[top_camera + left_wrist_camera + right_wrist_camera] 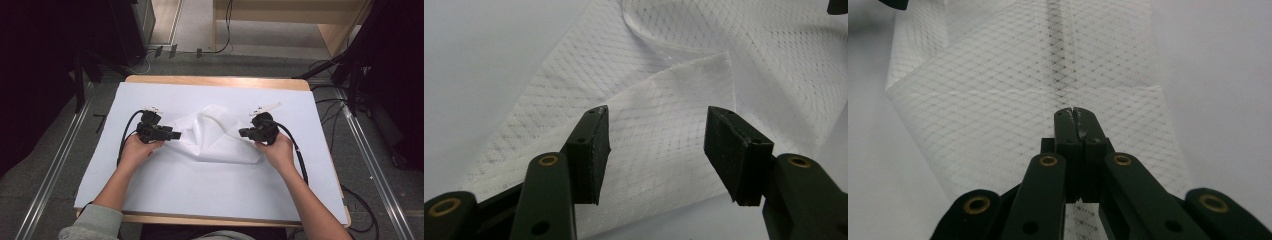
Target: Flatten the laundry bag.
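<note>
- On the left side of the white mesh-patterned cloth (215,135), the left gripper (172,135) has its jaws spread wide. In the left gripper view a folded corner of the cloth (664,130) lies between the two black pads (596,150), and neither pad touches it.
- The risk I see here: if those jaws shut from where they are, they may pinch just the top layer of the fold, or slide off the edge altogether, since the fabric looks thin and slippery. The corner would then drop back flat.
- The cloth itself sits rumpled in the middle of the pale sheet covering the wooden table (210,80), humped up between the two grippers.
- On the cloth's right side, the right gripper (243,132) has its jaws pressed tight together; in the right gripper view the cloth (1023,95) runs under and beyond the closed tips (1075,112), and it looks to be pinching the fabric's edge, though the bite itself is hidden.
- If that side pulls away while the left side has no hold, I'd expect the whole cloth to drag across the sheet and bunch up worse rather than spread.
- Containers: I see none beside the cloth, so nothing holds anything here.
</note>
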`<act>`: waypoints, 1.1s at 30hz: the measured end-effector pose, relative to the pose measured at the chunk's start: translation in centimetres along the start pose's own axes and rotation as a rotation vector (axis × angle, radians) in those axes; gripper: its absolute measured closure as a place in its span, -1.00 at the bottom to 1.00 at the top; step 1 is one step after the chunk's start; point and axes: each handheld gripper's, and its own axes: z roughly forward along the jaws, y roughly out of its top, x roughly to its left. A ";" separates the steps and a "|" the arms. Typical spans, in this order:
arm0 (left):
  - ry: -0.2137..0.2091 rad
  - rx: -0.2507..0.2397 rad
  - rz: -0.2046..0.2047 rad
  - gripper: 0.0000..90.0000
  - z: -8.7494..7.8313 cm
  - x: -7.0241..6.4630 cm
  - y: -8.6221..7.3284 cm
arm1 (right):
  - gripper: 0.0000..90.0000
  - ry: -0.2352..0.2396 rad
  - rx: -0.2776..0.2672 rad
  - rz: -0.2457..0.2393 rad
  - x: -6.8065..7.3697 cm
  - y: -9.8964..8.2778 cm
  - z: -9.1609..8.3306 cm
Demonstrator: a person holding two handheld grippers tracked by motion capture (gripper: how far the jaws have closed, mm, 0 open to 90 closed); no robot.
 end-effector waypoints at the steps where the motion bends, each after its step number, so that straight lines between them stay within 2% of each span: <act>1: -0.001 0.003 0.004 -0.02 0.0 -0.1 0.0 | 1.00 0.001 -0.005 0.000 0.1 0.1 0.3; 9: -0.002 0.002 0.004 -0.01 0.1 -0.1 0.0 | 0.97 0.013 -0.032 0.004 0.1 1.0 1.2; 16: -0.001 -0.002 0.000 -0.01 0.1 -0.1 0.0 | 0.91 0.031 -0.028 0.020 0.3 1.8 1.8; 19: -0.004 -0.008 0.000 -0.01 -0.1 -0.1 0.0 | 0.83 0.044 -0.035 0.013 0.7 2.6 2.4; 24: -0.003 -0.010 -0.003 -0.01 -0.1 0.0 0.0 | 0.69 0.037 -0.028 -0.007 1.0 3.2 3.5; 30: -0.002 -0.013 -0.001 -0.01 -0.2 0.0 0.0 | 0.51 0.047 -0.034 0.003 0.9 4.0 4.3; 33: -0.002 -0.011 -0.002 -0.01 -0.1 0.1 0.0 | 0.25 0.030 -0.046 -0.004 0.8 4.5 5.4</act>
